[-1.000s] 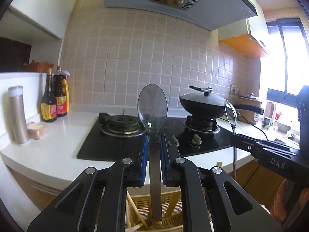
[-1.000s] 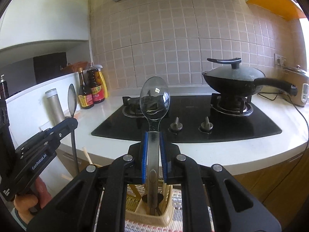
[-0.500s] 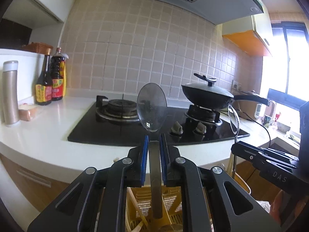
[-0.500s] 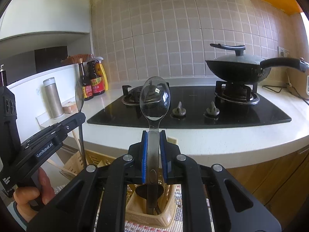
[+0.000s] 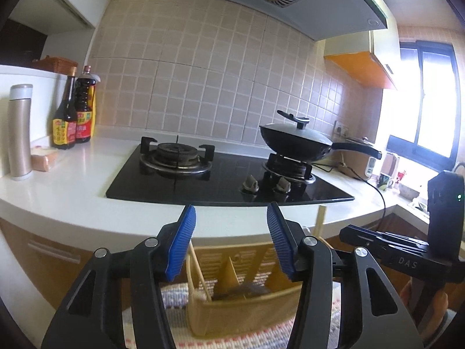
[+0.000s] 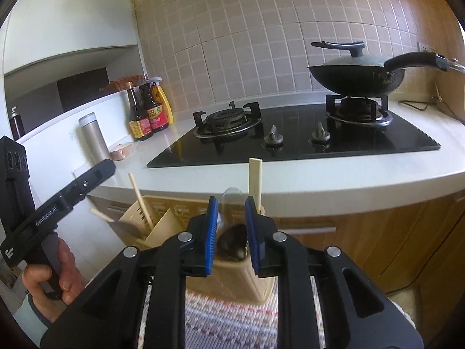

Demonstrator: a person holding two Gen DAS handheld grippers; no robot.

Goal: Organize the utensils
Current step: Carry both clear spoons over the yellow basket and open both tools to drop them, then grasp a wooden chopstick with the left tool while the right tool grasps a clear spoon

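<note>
The left tool (image 5: 231, 240) is seen with its blue pads spread and its jaws opening; nothing is held between them. Directly below it the beige utensil holder (image 5: 241, 311) stands on a woven mat (image 5: 174, 305), with a dark spoon bowl (image 5: 241, 289) lying inside and a chopstick (image 5: 199, 273) leaning in its left compartment.

The right tool (image 6: 231, 229) is parted slightly, its jaws opening; a blurred spoon (image 6: 231, 200) is seen between the pads, and whether it is touched cannot be told. Beyond both tools the white desk (image 6: 319, 180) carries the stove.
</note>
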